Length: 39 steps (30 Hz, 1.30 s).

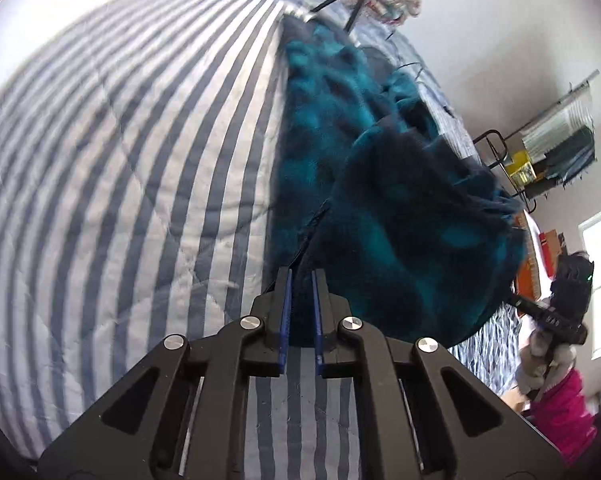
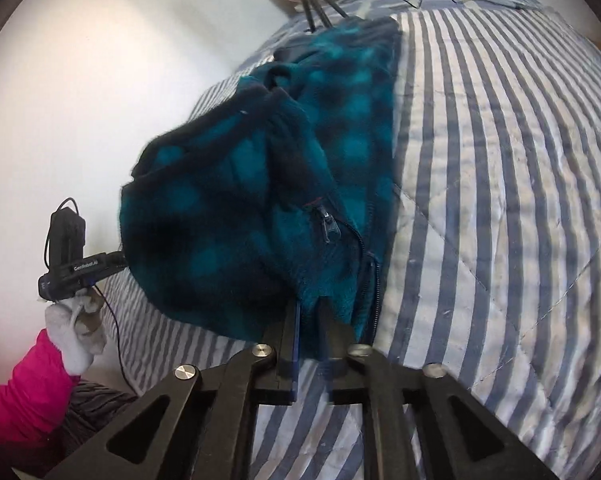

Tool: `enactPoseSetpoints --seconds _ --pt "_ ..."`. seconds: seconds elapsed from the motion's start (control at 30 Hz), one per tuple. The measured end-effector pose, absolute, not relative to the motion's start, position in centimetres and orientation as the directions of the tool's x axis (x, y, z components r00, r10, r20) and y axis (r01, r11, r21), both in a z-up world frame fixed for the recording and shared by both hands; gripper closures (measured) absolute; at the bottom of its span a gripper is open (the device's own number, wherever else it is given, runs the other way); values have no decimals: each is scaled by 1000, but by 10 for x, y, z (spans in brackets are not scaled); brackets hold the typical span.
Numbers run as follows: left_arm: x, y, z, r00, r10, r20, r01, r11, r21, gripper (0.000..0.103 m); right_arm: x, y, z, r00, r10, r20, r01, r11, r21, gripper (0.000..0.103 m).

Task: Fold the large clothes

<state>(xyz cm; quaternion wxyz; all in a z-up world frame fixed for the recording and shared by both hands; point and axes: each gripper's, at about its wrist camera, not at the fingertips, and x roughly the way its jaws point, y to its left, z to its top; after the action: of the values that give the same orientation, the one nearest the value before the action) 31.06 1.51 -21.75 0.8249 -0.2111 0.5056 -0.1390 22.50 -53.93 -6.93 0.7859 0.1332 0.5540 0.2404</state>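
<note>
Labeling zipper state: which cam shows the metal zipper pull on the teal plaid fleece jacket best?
Right wrist: the metal zipper pull on the teal plaid fleece jacket hangs sharp and unobstructed. Left wrist shows only a dark zipper seam; no pull visible.

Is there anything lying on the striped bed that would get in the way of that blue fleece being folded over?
Nothing visible does. Both the left gripper and right gripper already pinch the teal plaid fleece jacket, and the striped quilt beside it shows no objects. Black rods lie only at its far end.

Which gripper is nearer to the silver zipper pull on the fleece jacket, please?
Right. The right gripper clamps the fleece jacket just below the zipper pull; the left gripper grips elsewhere.
</note>
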Motion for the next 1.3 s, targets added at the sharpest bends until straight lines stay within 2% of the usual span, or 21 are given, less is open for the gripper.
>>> enactPoseSetpoints --seconds 0.03,0.13,0.2,0.23,0.27,0.3,0.37,0.5,0.73,0.8,0.83,0.87,0.9,0.93,0.97,1.07,1.17,1.23,1.3 --pt "308 15 -211 461 -449 -765 34 871 -491 97 223 -541 -60 303 500 -811 -241 864 443 77" --pt "305 2 -192 479 -472 -740 118 870 -479 97 218 -535 -35 362 520 -773 -316 849 423 76" --pt "308 -14 -184 470 -464 -751 186 883 -430 92 217 -525 -22 389 532 -752 -382 836 394 58" --pt "309 -19 -181 470 -455 -756 194 889 -414 76 218 -520 -20 398 528 -750 -399 836 377 35" --pt "312 -22 -180 474 -448 -758 196 893 -405 54 222 -515 -19 420 514 -748 -407 843 351 18" --pt "315 -22 -178 489 -446 -750 194 894 -405 48 225 -511 -19 450 497 -742 -402 855 328 17" --pt "322 -20 -176 508 -444 -738 197 894 -402 47 235 -511 -24 462 491 -738 -393 860 326 18" --pt "353 -11 -189 465 -493 -735 189 867 -461 47 264 -522 -42 426 557 -713 -353 828 436 20" --pt "381 -5 -210 412 -606 -680 190 787 -587 47 291 -531 -64 385 638 -667 -317 770 553 33" --pt "382 -9 -212 399 -618 -678 202 780 -592 54 294 -529 -68 369 647 -667 -327 763 558 37" --pt "382 -12 -212 395 -619 -680 206 780 -591 67 295 -528 -71 358 653 -668 -331 757 563 43" --pt "382 -14 -212 395 -615 -683 207 784 -586 85 296 -526 -73 348 658 -668 -334 753 567 50" --pt "381 -15 -211 400 -605 -689 203 791 -577 94 296 -524 -74 338 658 -672 -334 752 568 55" --pt "380 -15 -210 408 -598 -690 196 795 -573 96 295 -524 -75 333 663 -671 -336 748 572 74" --pt "378 -13 -207 418 -594 -687 191 797 -573 96 294 -523 -75 324 672 -666 -338 740 582 86" --pt "376 -11 -201 457 -536 -709 178 837 -517 96 289 -526 -63 351 679 -645 -353 734 580 92" --pt "383 -14 -214 467 -395 -791 110 914 -391 96 290 -531 -66 389 578 -717 -315 815 486 94" --pt "387 -12 -224 463 -378 -802 59 916 -398 96 296 -536 -85 375 513 -772 -232 859 457 94" --pt "386 -12 -223 471 -396 -788 54 905 -422 95 299 -536 -94 366 498 -786 -204 867 454 92"
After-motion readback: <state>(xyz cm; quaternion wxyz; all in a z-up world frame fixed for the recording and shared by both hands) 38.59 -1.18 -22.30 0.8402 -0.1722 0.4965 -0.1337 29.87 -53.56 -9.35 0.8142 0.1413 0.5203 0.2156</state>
